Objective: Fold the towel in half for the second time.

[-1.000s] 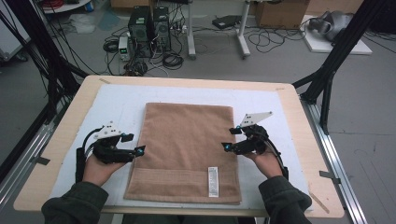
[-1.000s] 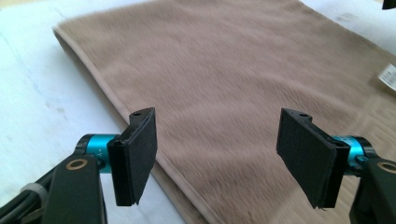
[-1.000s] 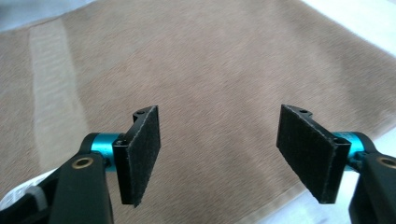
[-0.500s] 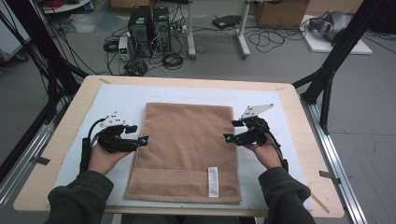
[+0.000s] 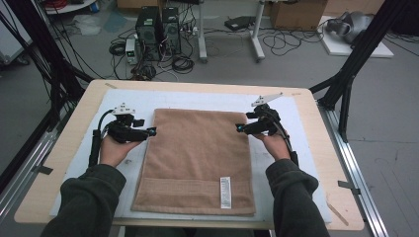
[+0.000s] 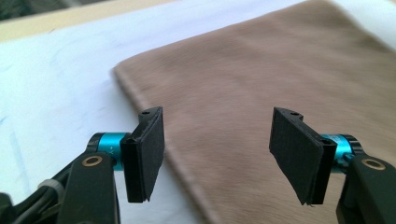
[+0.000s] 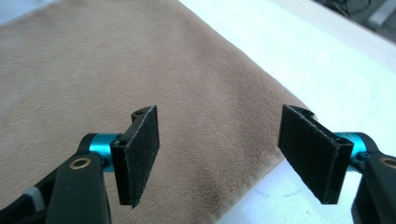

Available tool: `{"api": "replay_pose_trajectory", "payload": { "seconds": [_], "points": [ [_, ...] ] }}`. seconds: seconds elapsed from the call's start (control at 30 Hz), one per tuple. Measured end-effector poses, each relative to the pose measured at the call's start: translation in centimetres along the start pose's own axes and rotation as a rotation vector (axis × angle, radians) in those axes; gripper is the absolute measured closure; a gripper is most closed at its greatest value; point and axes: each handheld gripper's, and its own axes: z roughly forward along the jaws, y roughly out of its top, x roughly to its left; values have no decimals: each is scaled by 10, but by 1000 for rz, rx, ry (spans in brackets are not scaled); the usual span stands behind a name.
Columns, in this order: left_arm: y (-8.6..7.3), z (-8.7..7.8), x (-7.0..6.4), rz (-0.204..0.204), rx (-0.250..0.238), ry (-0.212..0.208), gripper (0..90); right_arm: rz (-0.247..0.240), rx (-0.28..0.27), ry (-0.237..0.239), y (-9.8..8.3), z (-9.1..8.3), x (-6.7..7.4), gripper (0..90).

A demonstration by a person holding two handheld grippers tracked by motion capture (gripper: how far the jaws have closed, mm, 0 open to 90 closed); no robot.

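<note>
The left claw hovers at the left edge of the brown towel, its jaws having just been narrowing yet parted with nothing pinched, the towel's edge running beneath the gap. The towel lies flat on the white mat in the middle of the desk, its white label near the person's end. The right claw sits wide and empty at the towel's right edge, seemingly just above the cloth.

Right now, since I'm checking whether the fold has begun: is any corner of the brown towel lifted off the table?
No, the towel lies flat and spread out on the table in the high view.
</note>
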Motion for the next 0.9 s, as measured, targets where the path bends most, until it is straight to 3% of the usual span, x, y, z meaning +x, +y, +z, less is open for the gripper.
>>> {"api": "replay_pose_trajectory", "payload": {
  "seconds": [0.07,0.17,0.27,0.37,0.43,0.5,0.57,0.67,0.77,0.8,0.87,0.9],
  "points": [
    [-2,5,5,-18,-3,20,369,16,32,-16,-3,9,-3,292],
    [-6,16,11,-12,24,50,381,29,50,-25,-9,20,-8,331],
    [-10,29,15,-55,48,51,380,34,54,-73,-13,30,-11,335],
    [-12,39,15,-66,32,73,414,50,77,-106,-19,40,-16,345],
    [-14,45,16,-96,26,88,433,53,93,-131,-23,45,-18,345],
    [-17,50,18,-79,62,99,465,64,118,-119,-27,53,-19,357],
    [-20,56,17,-56,100,95,528,96,104,-91,-30,55,-21,392],
    [-20,57,16,-47,98,110,544,106,91,-66,-32,54,-24,427],
    [-19,56,16,-62,98,114,589,112,91,-39,-32,53,-25,536],
    [-19,56,16,-60,97,98,620,119,87,-25,-32,53,-25,581],
    [-19,58,14,-53,96,63,760,118,86,5,-32,53,-24,706],
    [-19,58,14,-51,98,55,798,125,78,48,-33,53,-24,779]
  ]
}}
